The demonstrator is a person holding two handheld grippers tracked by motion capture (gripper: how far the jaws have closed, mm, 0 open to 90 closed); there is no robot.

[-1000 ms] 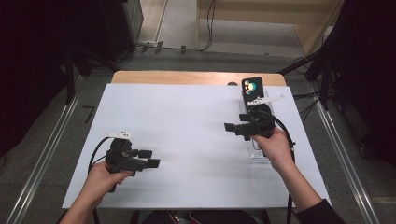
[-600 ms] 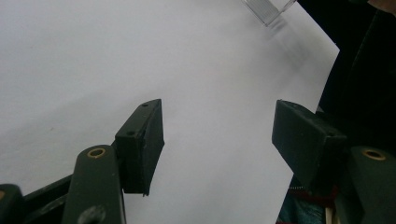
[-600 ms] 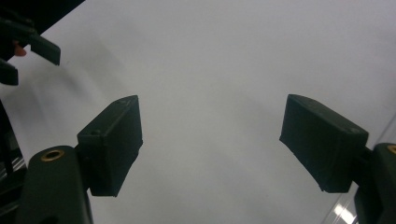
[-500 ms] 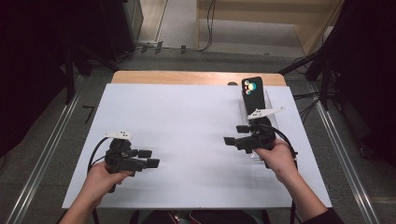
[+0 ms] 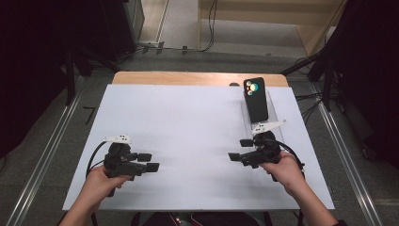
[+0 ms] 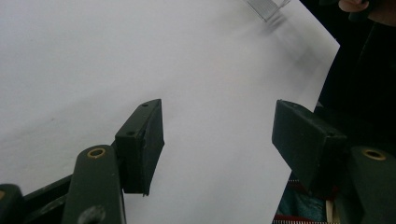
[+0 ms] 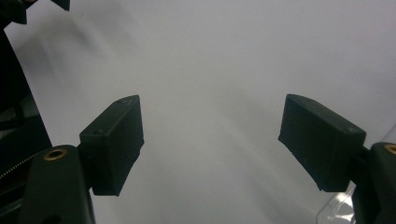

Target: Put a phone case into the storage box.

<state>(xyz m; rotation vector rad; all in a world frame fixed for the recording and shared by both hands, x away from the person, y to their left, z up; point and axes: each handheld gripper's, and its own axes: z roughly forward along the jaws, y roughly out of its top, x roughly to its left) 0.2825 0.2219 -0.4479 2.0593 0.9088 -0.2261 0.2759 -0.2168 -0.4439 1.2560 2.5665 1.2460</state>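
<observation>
A black phone stands upright in a clear stand at the far right of the white table sheet. My right gripper is just in front of the stand, pointing left. In the right gripper view its jaws are wide apart over bare sheet with nothing between them. My left gripper rests near the front left, pointing right. It is open too, with only white sheet between the jaws.
A wooden strip edges the far side of the sheet. A corner of the clear stand appears at the top of the left gripper view. Dark floor, metal rails and cables surround the table.
My right hand has drawn back from beside the phone stand toward the front of the table and sunk lower. The left hand and its gripper have not moved.
</observation>
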